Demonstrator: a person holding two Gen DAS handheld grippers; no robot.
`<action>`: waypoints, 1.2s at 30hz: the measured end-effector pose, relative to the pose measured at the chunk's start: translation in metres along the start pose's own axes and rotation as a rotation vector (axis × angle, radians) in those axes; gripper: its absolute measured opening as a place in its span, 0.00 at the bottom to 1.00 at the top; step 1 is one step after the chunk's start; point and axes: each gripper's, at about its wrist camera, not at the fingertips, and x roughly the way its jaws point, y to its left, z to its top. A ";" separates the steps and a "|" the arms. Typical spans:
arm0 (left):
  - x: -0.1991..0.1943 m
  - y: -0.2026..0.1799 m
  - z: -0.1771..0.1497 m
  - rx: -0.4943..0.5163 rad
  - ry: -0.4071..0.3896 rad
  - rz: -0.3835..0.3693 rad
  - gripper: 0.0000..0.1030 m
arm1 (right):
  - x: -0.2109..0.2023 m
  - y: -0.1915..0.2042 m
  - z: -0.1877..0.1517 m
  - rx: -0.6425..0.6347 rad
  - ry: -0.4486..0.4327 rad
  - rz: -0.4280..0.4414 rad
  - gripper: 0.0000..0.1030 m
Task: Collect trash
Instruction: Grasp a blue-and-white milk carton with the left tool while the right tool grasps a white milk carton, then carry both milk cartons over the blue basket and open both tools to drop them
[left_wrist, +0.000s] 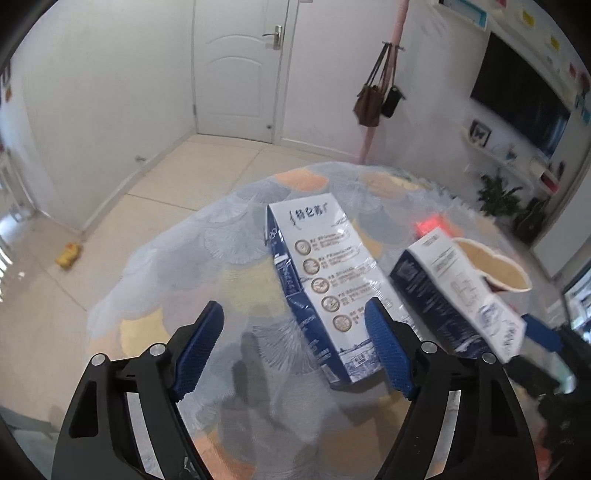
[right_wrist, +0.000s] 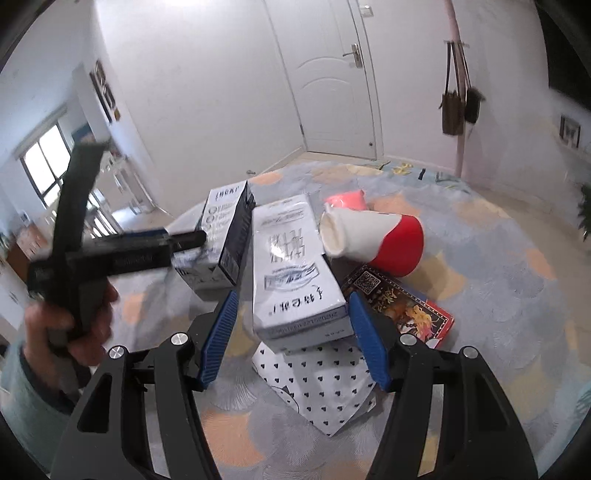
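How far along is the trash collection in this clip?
Nothing looks collected yet; no bin or bag is in view. The right gripper is open around a milk carton, not closed. The left gripper is open beside another milk carton. Left on the table: a tipped red and white cup, a dark printed box, a dotted wrapper.

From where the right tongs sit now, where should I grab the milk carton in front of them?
Close on the near end of the milk carton, across its two long side faces, coming straight ahead. It lies flat, lengthwise between the open right tongs, which already straddle it.
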 end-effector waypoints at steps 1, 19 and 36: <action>0.001 0.001 0.002 -0.015 0.005 -0.019 0.75 | 0.000 0.002 0.000 -0.003 0.000 -0.001 0.58; 0.052 -0.020 0.024 -0.056 0.109 -0.003 0.63 | 0.035 0.012 0.009 0.009 0.049 -0.146 0.58; -0.031 0.025 -0.073 0.008 0.081 -0.115 0.62 | -0.017 0.061 -0.065 0.220 0.161 -0.097 0.52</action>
